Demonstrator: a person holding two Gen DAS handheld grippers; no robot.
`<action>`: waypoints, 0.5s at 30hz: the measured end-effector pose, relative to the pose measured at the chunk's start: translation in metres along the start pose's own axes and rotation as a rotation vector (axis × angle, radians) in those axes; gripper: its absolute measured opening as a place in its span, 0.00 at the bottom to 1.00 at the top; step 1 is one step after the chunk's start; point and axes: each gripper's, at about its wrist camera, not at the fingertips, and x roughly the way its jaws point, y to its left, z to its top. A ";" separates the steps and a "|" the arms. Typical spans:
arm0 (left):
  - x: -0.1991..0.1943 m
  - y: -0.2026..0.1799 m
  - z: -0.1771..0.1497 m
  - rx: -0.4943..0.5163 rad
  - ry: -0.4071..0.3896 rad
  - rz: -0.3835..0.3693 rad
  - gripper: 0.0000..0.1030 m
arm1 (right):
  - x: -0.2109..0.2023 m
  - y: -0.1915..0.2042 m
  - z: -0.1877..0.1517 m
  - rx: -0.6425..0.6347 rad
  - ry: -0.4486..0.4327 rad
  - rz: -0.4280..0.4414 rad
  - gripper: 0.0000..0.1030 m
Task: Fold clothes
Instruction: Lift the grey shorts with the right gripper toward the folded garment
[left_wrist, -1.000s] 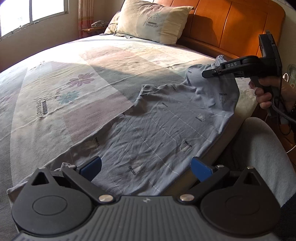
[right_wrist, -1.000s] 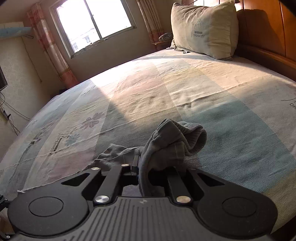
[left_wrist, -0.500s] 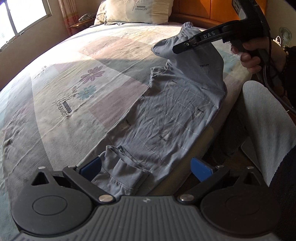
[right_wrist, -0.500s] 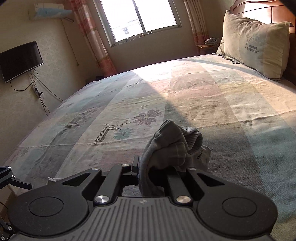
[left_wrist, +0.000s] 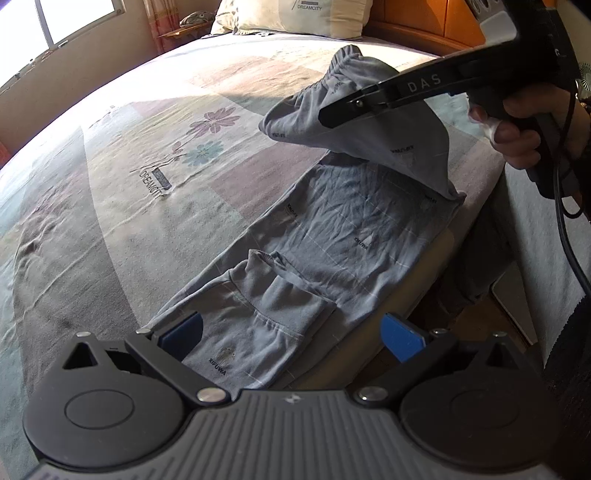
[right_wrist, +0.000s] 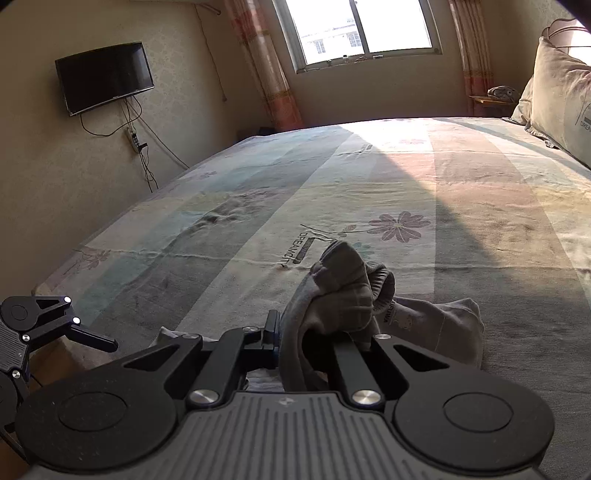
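Observation:
A grey-blue pair of trousers (left_wrist: 354, 229) lies stretched along the bed's near edge. Its leg end (left_wrist: 266, 295) is folded back on itself, just ahead of my left gripper (left_wrist: 291, 334). That gripper hovers open above the cloth and its blue pads (left_wrist: 402, 338) hold nothing. My right gripper (left_wrist: 332, 114) is shut on the gathered waistband end (left_wrist: 351, 66) and holds it lifted above the flat part. In the right wrist view the bunched cloth (right_wrist: 343, 280) sticks up from between the shut fingers of the right gripper (right_wrist: 314, 332), and the left gripper (right_wrist: 99, 341) shows at the lower left.
The patterned bedsheet (left_wrist: 110, 184) spreads to the left and beyond. A pillow (left_wrist: 306, 14) and the wooden headboard (left_wrist: 424, 22) stand at the far end. A person's grey-clad leg (left_wrist: 535, 240) is by the bed edge. A wall TV (right_wrist: 105, 75) and a window (right_wrist: 365, 29) face the bed.
My right gripper has carried the lifted waistband end up and over the trousers toward the left gripper. My left gripper drew back and rose, bringing the folded leg end into view.

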 end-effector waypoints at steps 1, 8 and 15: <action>0.000 0.003 -0.003 -0.008 0.002 0.000 0.99 | 0.004 0.005 0.000 -0.006 0.004 0.009 0.08; 0.005 0.020 -0.021 -0.058 0.025 0.004 0.99 | 0.024 0.047 -0.002 -0.107 0.019 0.041 0.09; 0.005 0.041 -0.039 -0.124 0.020 0.012 0.99 | 0.047 0.093 -0.013 -0.237 0.032 -0.003 0.09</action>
